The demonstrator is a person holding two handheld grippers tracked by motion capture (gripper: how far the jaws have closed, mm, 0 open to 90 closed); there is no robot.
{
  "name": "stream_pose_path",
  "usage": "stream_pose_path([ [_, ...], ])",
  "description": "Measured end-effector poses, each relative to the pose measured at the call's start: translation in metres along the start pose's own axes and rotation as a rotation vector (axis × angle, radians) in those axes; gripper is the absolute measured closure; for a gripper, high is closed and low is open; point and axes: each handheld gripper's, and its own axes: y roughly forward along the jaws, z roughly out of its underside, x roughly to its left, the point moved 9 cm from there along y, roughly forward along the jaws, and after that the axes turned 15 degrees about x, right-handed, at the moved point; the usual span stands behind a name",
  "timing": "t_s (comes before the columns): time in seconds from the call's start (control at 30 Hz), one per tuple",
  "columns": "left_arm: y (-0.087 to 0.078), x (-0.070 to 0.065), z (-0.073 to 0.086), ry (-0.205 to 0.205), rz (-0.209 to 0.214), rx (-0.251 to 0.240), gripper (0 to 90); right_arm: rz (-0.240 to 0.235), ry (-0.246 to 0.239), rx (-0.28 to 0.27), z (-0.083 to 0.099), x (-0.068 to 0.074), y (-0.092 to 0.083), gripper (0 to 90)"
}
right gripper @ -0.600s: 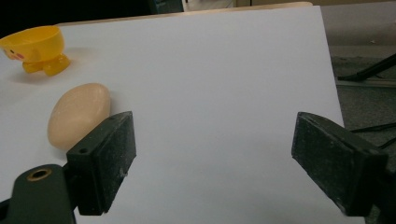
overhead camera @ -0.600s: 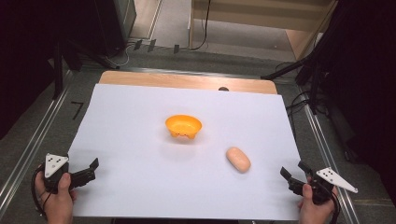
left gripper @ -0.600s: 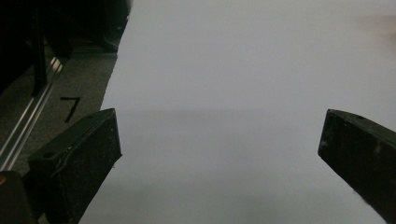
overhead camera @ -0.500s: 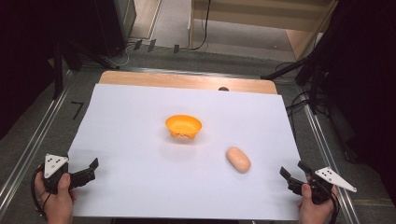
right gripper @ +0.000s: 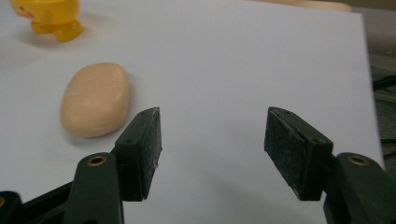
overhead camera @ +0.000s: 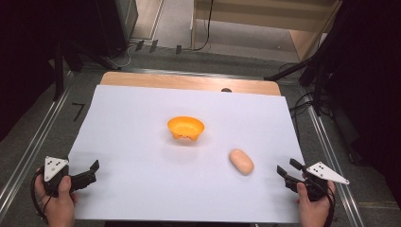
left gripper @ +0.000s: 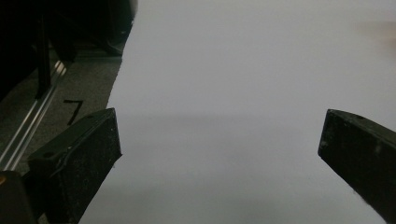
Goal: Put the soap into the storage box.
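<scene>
Bread roll [overhead camera: 241, 161] lies flat; long axis runs near-right to far-left.

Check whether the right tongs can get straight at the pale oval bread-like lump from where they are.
Probably yes. The right tongs stand open and empty beside the pale oval bread-like lump, with bare white paper sheet between them. The orange plastic bowl sits farther off, out of the path.

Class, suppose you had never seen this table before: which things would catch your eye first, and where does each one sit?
The orange bowl stands out first, bright against the white sheet, near the table's middle. Next comes the pale, oval bread roll, lying apart from the bowl toward the person's right. The right gripper waits close beside the roll with jaws apart and empty, while the left gripper rests at the sheet's near left corner.
</scene>
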Motion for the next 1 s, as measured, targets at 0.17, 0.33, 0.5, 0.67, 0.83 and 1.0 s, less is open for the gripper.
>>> stream_pose_path([
  [0.17,-0.004,0.002,-0.001,-0.016,-0.012,-0.039,0.0,-0.059,-0.019,0.112,-0.003,0.011,0.0,40.2],
  [0.33,-0.004,0.001,-0.001,-0.007,-0.01,-0.037,0.0,-0.057,-0.016,0.196,0.0,0.016,0.004,31.5],
  [0.5,-0.003,0.0,-0.001,-0.004,-0.007,-0.032,0.0,-0.054,-0.036,0.263,0.0,0.019,0.012,23.5],
  [0.67,-0.002,-0.001,0.0,0.01,-0.011,-0.022,0.0,-0.042,-0.073,0.364,-0.004,0.027,0.022,21.7],
  [0.83,-0.002,0.0,0.0,0.005,-0.009,-0.018,0.7,-0.033,-0.082,0.422,-0.008,0.03,0.027,22.4],
  [1.0,-0.002,0.0,0.0,0.002,-0.015,-0.019,3.2,-0.04,-0.1,0.488,-0.013,0.036,0.037,22.5],
])
